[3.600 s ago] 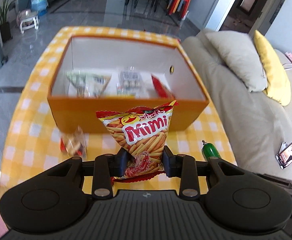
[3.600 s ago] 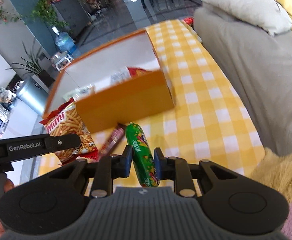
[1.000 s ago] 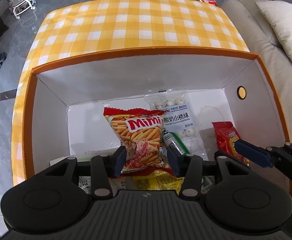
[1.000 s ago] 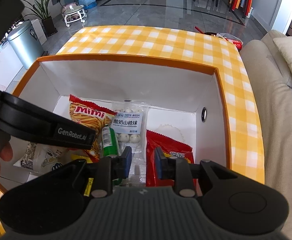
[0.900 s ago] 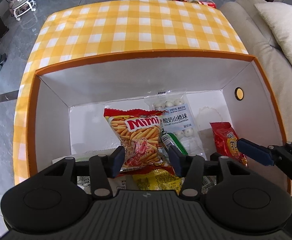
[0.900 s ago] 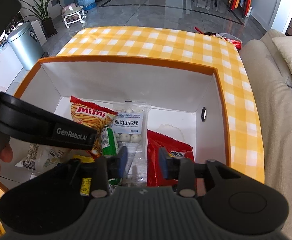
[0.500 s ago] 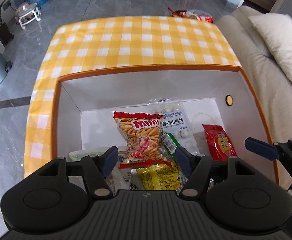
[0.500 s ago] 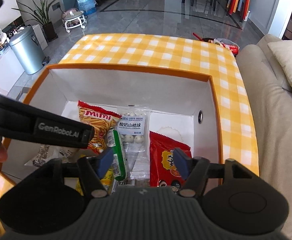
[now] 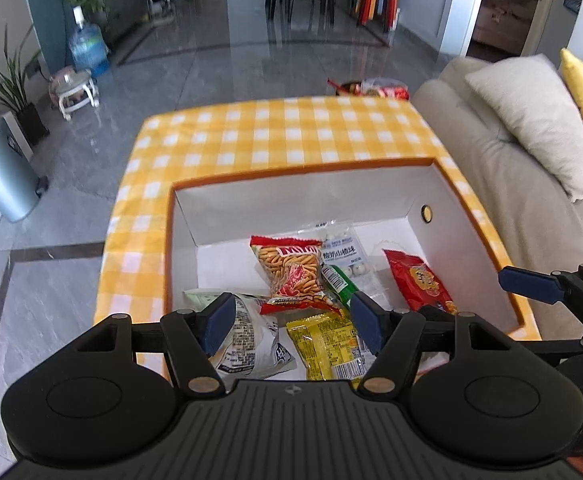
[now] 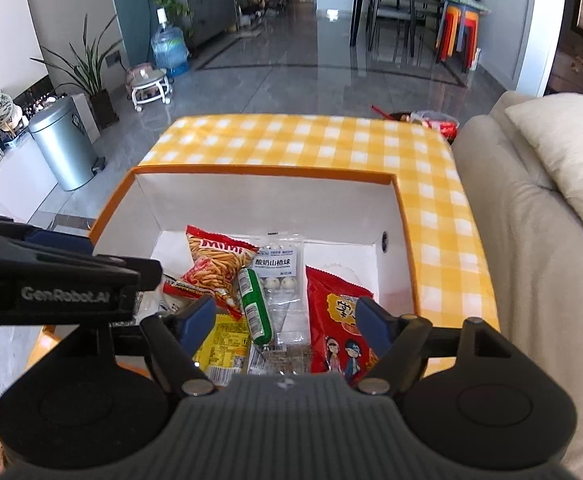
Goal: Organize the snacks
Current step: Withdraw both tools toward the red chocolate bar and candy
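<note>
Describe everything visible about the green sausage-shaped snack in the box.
The green snack stick is a slim tube in glossy green wrap with a white barcode label near its far end. It lies flat inside the orange box, lengthwise front to back, between the Mimi bag and the clear pack of white balls, overlapping both edges. Its near end rests over the yellow packet. Neither gripper touches it.
</note>
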`<state>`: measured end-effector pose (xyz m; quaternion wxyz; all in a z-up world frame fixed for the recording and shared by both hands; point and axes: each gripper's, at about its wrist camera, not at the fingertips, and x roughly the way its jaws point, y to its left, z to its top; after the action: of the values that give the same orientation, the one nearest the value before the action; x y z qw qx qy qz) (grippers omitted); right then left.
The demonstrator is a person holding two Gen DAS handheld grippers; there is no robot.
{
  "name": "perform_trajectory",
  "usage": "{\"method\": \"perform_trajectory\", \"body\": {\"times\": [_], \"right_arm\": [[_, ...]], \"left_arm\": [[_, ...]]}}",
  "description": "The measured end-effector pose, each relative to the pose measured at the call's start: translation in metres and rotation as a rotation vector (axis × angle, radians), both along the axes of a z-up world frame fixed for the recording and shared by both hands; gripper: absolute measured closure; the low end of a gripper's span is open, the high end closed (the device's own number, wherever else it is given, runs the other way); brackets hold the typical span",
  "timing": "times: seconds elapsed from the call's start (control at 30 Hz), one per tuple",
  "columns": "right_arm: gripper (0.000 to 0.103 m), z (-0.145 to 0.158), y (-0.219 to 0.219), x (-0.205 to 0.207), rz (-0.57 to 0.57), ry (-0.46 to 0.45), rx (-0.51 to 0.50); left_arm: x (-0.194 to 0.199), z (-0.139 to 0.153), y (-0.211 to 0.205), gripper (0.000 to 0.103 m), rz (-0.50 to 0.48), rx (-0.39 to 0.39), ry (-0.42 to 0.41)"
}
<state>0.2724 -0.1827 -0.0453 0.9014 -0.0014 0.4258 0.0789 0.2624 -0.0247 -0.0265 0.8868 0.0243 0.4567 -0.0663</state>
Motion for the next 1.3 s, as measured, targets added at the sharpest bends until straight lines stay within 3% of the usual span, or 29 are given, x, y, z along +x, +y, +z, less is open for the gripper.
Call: {"method": "perform_trajectory", "body": {"times": [0.3, 0.53, 0.9, 1.3], "right_arm": [[0.027, 0.013, -0.010, -0.060, -0.054, -0.107, 0.033], [0.026, 0.009, -0.021, -0.108, -0.141, -0.132, 0.116], [0.027, -0.020, -0.019, -0.163, -0.234, -0.119, 0.120], [0.027, -0.059, 0.000, -0.160, -0.197, 0.009, 0.129]], "left_arm": [[-0.060, 0.016, 0.009, 0.025, -0.023, 0.059, -0.167], [-0.100, 0.005, 0.020, 0.025, -0.063, 0.065, -0.185], [-0.134, -0.022, 0.047, 0.025, -0.020, -0.016, -0.141], [-0.126, -0.052, 0.054, 0.026, -0.053, -0.005, -0.022]]}}
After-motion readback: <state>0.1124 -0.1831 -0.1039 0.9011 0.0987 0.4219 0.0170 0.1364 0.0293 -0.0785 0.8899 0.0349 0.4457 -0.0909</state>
